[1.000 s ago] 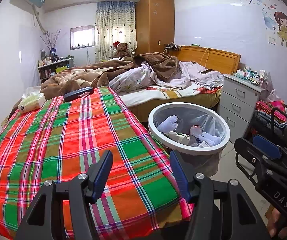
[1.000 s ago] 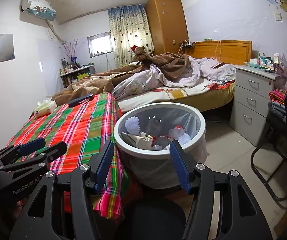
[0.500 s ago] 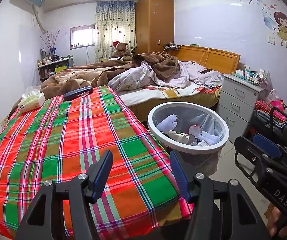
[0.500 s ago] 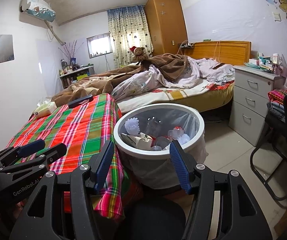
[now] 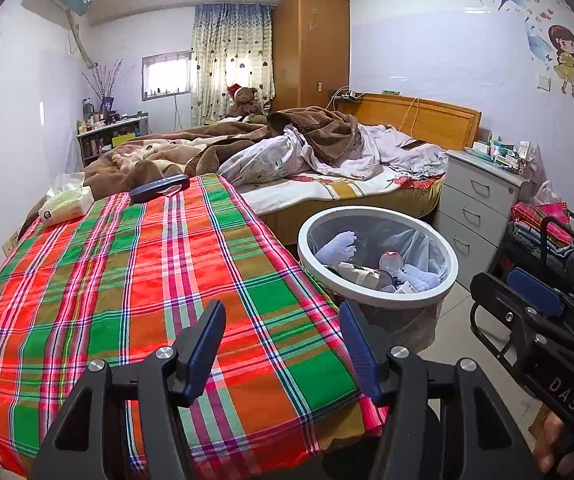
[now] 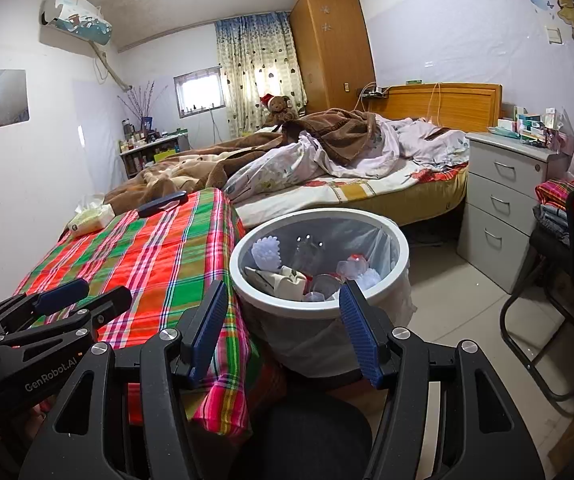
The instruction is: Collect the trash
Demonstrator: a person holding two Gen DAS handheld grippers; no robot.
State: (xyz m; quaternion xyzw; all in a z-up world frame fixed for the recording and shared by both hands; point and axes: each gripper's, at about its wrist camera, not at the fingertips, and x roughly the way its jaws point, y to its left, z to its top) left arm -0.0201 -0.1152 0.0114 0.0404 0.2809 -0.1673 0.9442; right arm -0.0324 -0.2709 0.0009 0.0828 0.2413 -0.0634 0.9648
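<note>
Right wrist — trash bin (image 6: 319, 300) just beyond empty gripper (image 6: 283, 328)

The left gripper (image 5: 283, 344) points forward and somewhat downward, its jaws standing apart with nothing between the blue pads. The right gripper (image 6: 283, 328) is held beside it at a similar downward tilt, jaws likewise parted and empty. In the left wrist view, fingers (image 5: 551, 446) of the person's hand show under the right gripper's black body at the lower right edge.
</note>
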